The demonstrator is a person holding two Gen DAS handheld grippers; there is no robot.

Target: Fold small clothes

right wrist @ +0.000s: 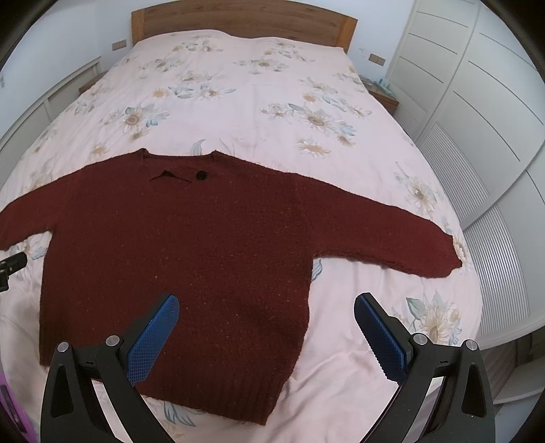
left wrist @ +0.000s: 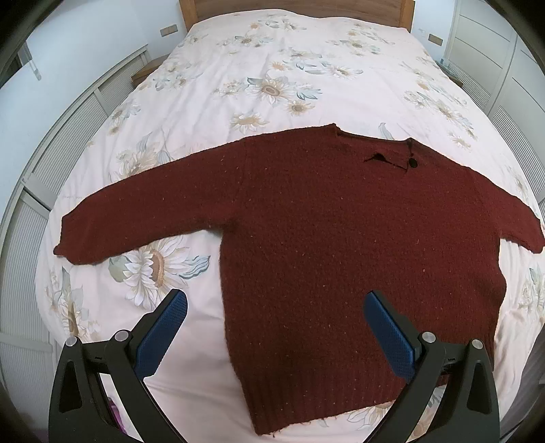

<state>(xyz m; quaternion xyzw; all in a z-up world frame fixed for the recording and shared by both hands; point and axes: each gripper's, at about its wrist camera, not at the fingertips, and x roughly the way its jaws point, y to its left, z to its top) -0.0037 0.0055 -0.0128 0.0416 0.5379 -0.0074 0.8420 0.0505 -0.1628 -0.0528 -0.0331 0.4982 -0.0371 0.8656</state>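
A small dark red knitted sweater lies flat on the bed, both sleeves spread out sideways, neck toward the headboard, ribbed hem nearest me. A black button sits near its collar. My left gripper hovers open above the sweater's lower left edge, holding nothing. The same sweater fills the right wrist view, where my right gripper hangs open above its lower right part, also with nothing in it. The tip of the left gripper shows at that view's left edge.
The bed has a pale pink cover with a sunflower print and a wooden headboard. White wardrobe doors stand on the right, slatted white panels on the left. A nightstand sits by the bed.
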